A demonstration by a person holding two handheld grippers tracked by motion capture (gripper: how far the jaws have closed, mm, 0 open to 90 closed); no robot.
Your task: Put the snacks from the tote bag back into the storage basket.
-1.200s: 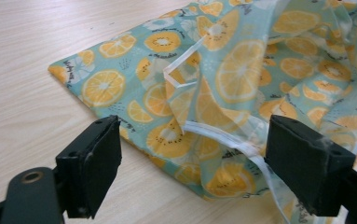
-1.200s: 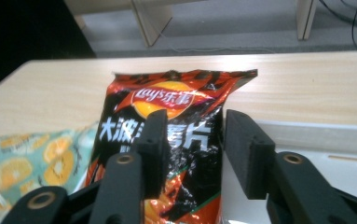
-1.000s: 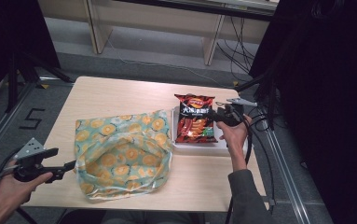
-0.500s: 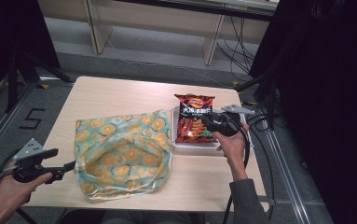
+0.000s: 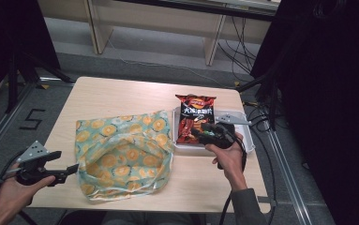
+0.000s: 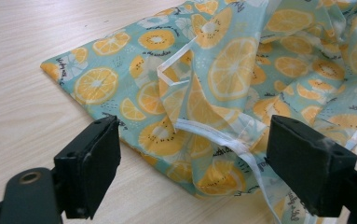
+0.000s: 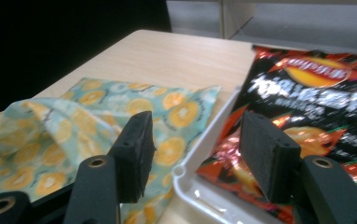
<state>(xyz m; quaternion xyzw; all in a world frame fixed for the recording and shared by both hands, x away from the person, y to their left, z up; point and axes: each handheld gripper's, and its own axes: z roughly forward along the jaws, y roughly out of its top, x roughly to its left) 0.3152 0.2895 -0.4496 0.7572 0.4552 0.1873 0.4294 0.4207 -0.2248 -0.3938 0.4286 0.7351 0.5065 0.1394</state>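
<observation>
Chips bag (image 5: 194, 117) is lying flat in a white tray (image 5: 247, 140) on the right half of the table (image 5: 121, 93), its long axis running from the person's side toward the far edge, with the logo end pointing away from the person. Its far end is sticking out past the tray's far rim. The right gripper (image 5: 200, 131) is hovering over the near end of the bag, pointing leftward across the table; in the right gripper view its jaws are standing apart with nothing between them, the right jaw over the bag (image 7: 306, 107) and the left jaw over the edge of the tray (image 7: 204, 191). A fruit-print cloth bag (image 5: 123, 152) is lying crumpled just left of the tray, its mouth gaping toward the near edge. The left gripper (image 5: 71, 169) is waiting at the cloth bag's near-left corner; its jaws are spread wide, gripping nothing, with the white-trimmed rim of the cloth bag (image 6: 223, 107) lying between and beyond them.
</observation>
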